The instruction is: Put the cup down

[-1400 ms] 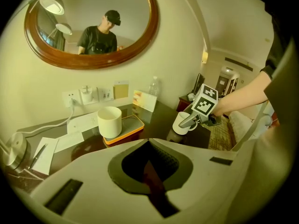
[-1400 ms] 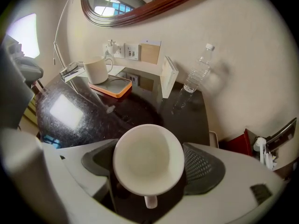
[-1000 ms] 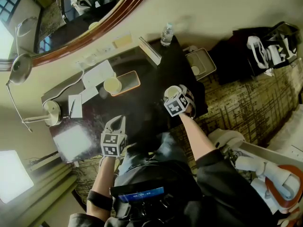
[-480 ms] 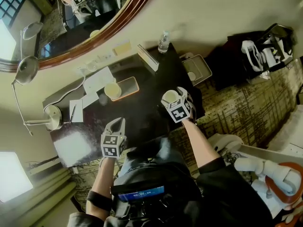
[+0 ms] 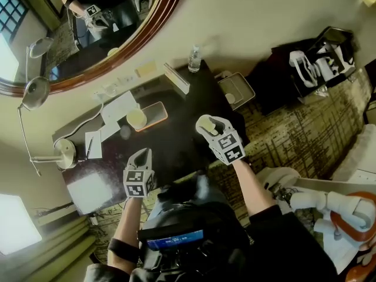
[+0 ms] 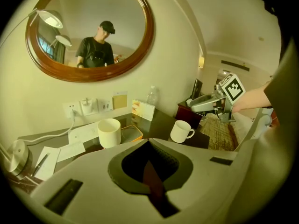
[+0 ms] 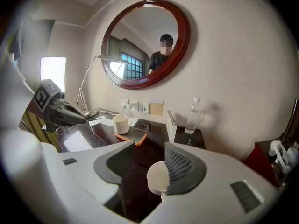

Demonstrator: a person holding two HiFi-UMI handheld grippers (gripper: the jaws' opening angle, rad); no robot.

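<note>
The cup [image 6: 181,131] stands upright on the desk [image 6: 161,119], its long axis straight up and its mouth to the ceiling, near the desk's right end. In the left gripper view its handle points right, toward that end of the desk and my right gripper. Its inside looks pale, and I see nothing in it.

My right gripper [image 7: 149,147] hangs above the cup, apart from it. Its jaws have just been closing and stand partly spread. The cup shows in the gap between them, close by the right-hand pad, but it sits lower, on the desk, and neither pad presses it. My left gripper [image 6: 149,143] has its jaws pressed together with nothing between them. It hovers over the near edge of the desk, well apart from the cup.

A second cup [image 6: 109,132], also white, stands upright at the left end of an orange-rimmed tray [image 6: 132,133] toward the middle of the desk; I cannot tell what is in it. A clear capped bottle [image 7: 192,115] stands at the back by the wall, near a card stand [image 7: 170,125].

The desk is dark and glossy, with papers [image 5: 120,94] and a lamp base [image 5: 63,151] at its left end. Above it an oval mirror [image 6: 91,31] in a brown wooden frame hangs on a pale wall, with sockets [image 6: 86,105] beneath it. Patterned carpet [image 5: 294,137] covers the floor to the right.
</note>
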